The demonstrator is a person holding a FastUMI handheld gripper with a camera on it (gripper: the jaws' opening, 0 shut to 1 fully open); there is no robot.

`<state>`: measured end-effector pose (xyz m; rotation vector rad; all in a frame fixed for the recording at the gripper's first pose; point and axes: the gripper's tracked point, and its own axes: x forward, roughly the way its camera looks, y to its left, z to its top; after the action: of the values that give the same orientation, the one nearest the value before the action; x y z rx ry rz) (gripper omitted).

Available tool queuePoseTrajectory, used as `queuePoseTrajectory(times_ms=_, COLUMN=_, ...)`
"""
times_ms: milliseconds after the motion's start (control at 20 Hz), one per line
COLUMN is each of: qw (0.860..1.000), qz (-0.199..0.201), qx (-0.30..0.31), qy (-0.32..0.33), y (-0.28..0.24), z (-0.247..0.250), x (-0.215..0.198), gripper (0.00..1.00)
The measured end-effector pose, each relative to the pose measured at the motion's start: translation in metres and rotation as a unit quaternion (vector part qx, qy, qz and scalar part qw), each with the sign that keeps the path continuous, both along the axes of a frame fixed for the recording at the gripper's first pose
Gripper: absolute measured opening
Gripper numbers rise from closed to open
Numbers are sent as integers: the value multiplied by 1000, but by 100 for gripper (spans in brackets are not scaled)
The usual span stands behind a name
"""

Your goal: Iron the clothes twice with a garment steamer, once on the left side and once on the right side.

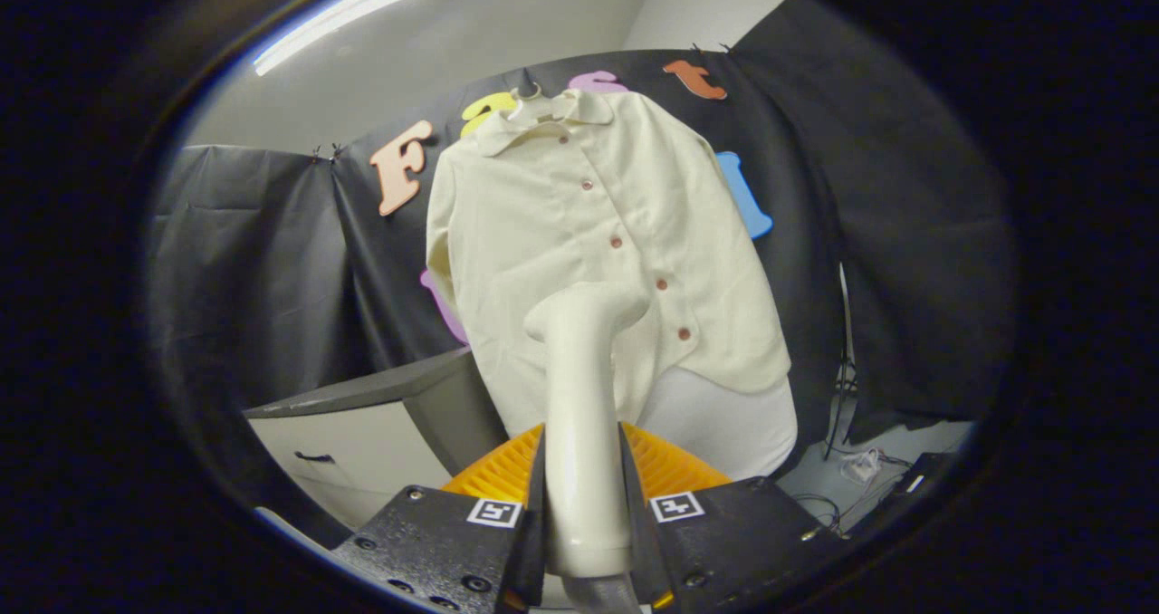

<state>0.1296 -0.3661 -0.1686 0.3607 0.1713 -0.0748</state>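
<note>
Item: garment steamer [584, 397], its handle clamped between both fingers of our gripper [584, 505], jaws closed on it; we held it so that the head pointed at the cloth. Item: cream buttoned shirt [598, 252], hung on a hanger [528, 94] just beyond the fingers, against the booth wall; the steamer head sat low, left of the buttons. Item: grey cabinet [362, 415] alongside.

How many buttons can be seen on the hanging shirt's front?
5, in a line down the shirt placket from below the collar towards the hem; the steamer gripped in the claw may hide others.
</note>
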Motion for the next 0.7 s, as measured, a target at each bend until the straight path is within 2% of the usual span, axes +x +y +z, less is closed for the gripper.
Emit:
queuePoseTrajectory(times_ms=350, qw=996, qz=-33, qx=-65, qy=-49, y=-43, z=102, x=62, gripper=37)
queuePoseTrajectory(times_ms=550, qw=994, qz=-63, qx=-53, qy=-69, y=-72, z=139, x=97, gripper=37)
queuePoseTrajectory(times_ms=700, qw=990, qz=-87, qx=-67, qy=-92, y=-92, z=165, x=118, gripper=37)
